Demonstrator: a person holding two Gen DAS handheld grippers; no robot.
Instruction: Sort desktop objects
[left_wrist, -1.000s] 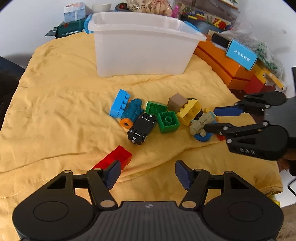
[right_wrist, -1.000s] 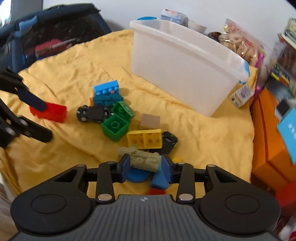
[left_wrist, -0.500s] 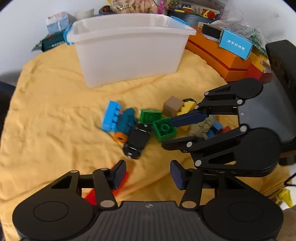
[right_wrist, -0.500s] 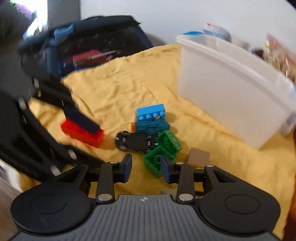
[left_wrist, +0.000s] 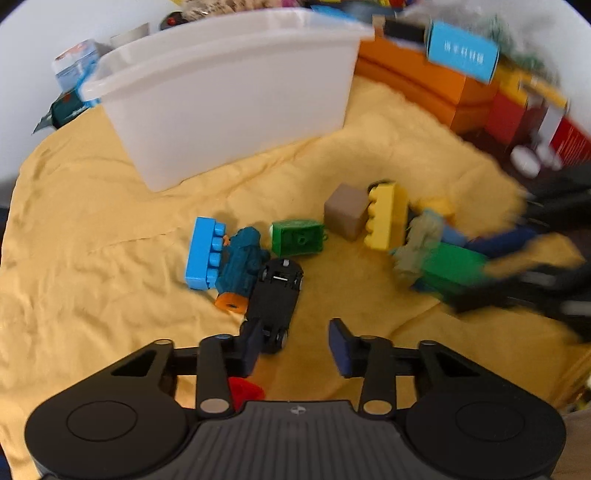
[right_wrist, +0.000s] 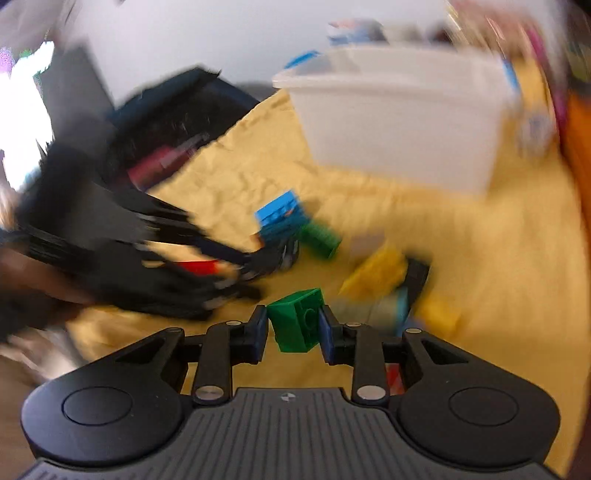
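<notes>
I read the sort as barely started: the white bin (left_wrist: 229, 85) in the upper half of the left wrist frame shows none of its inside, so I cannot tell what it holds, and most pieces lie loose on the yellow cloth (left_wrist: 92, 229).

Right gripper (right_wrist: 293, 326): low centre of its own frame, jaws just closing, both pads against the sides of a green brick (right_wrist: 297, 325). I judge this piece gripped and ready to carry to the bin.

Left gripper (left_wrist: 295, 341): lower centre of its frame, jaws about half open and just closing, nothing clamped. Its left finger (left_wrist: 249, 341) overlaps the near end of the black toy car (left_wrist: 277, 295). A red brick (left_wrist: 243, 393) shows under that finger.

Left to sort, mid-frame: blue brick (left_wrist: 201, 253), teal piece (left_wrist: 242, 264), second green brick (left_wrist: 297, 238), brown cube (left_wrist: 345, 210), yellow brick (left_wrist: 388, 216), and a blurred cluster right of them.
</notes>
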